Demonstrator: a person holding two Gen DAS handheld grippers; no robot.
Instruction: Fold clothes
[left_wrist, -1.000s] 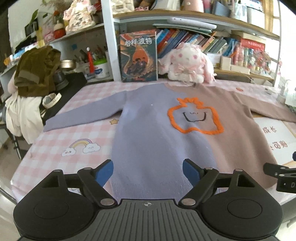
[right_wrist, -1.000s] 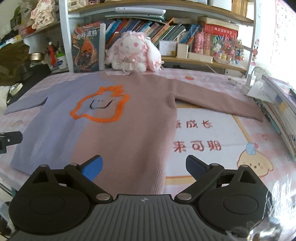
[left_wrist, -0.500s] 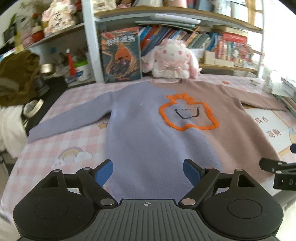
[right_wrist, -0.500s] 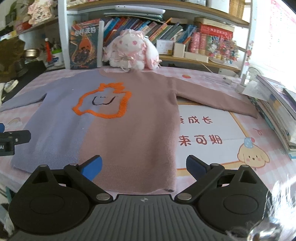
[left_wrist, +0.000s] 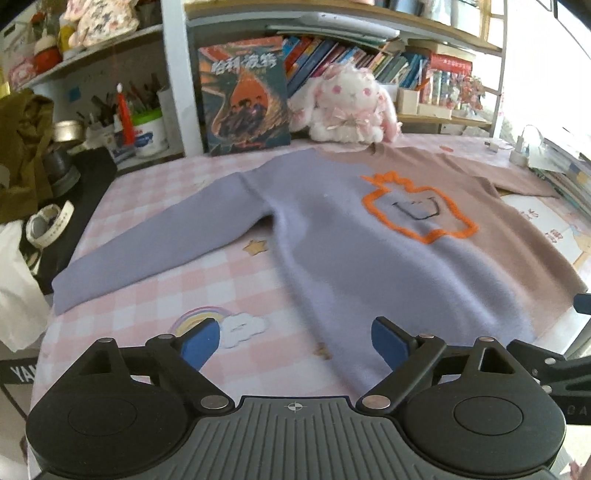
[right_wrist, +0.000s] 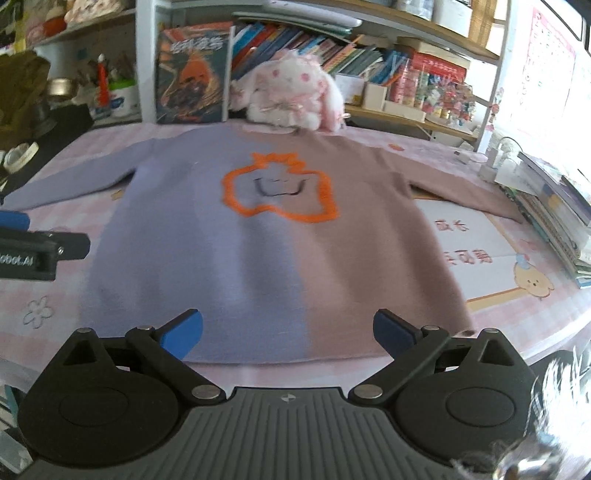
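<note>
Left wrist view swung left, sweater (left_wrist: 369, 258) flat, left claw (left_wrist: 295, 341) open

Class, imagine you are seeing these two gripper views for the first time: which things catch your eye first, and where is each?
The eye lands on the two-tone sweater, lilac on one half and brown on the other, spread flat on the pink checked table with an orange outlined face on its chest. Behind its collar a white and pink plush rabbit sits against the bookshelf. At the near edge, the left gripper and right gripper both gape open, holding nothing.
</note>
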